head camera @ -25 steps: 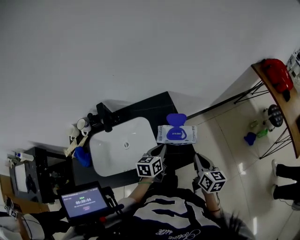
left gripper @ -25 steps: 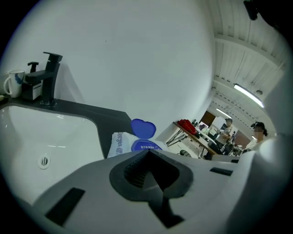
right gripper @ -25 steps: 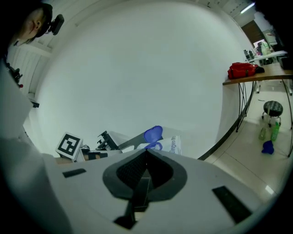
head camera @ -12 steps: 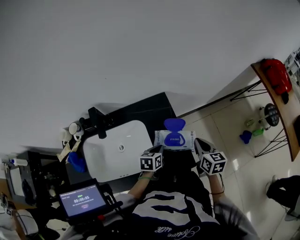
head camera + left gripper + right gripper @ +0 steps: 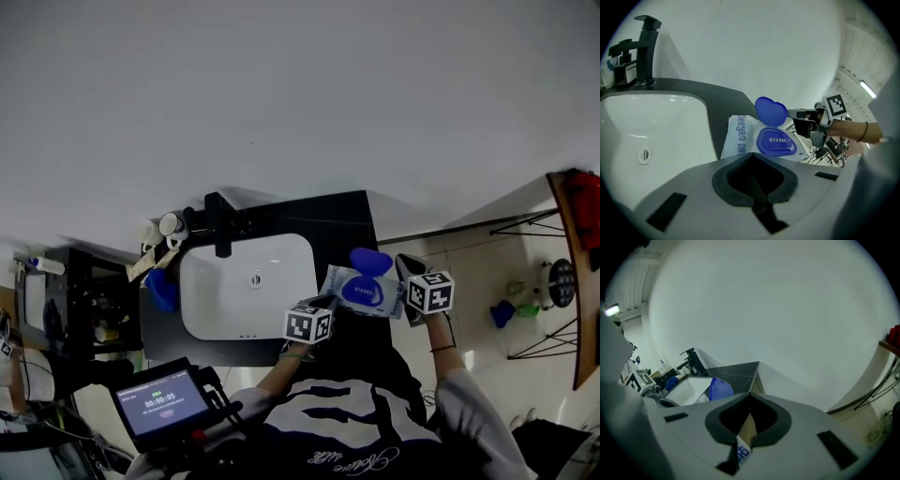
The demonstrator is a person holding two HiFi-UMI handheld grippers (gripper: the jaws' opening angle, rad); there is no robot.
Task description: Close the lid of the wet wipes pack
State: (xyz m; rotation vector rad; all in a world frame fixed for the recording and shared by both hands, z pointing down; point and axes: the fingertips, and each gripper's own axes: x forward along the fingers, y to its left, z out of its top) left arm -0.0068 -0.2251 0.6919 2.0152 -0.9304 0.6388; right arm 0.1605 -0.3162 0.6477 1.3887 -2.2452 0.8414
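Note:
The white wet wipes pack (image 5: pixel 361 292) is held tilted in the air by the right end of the black counter (image 5: pixel 328 220). Its blue heart-shaped lid (image 5: pixel 371 261) stands open above the blue opening frame (image 5: pixel 776 142). My left gripper (image 5: pixel 325 302) is shut at the pack's near left edge, and the pack (image 5: pixel 740 136) runs right up to its jaw tips (image 5: pixel 751 159). My right gripper (image 5: pixel 403 272) is shut on the pack's right end. A strip of the pack (image 5: pixel 740 451) shows between its jaws, with the lid (image 5: pixel 719 390) just beyond. The right gripper (image 5: pixel 799 123) also shows in the left gripper view.
A white sink basin (image 5: pixel 246 286) is set in the counter, with a black faucet (image 5: pixel 222 225) behind it. Cups (image 5: pixel 169 225) and a blue object (image 5: pixel 161 289) sit at its left. A timer screen (image 5: pixel 159 403) is near my body. A wooden table (image 5: pixel 572 281) stands far right.
Both grippers have closed in on the pack's two ends. The pack has shifted right off the counter's edge and now sits tilted. The lid has stayed open.

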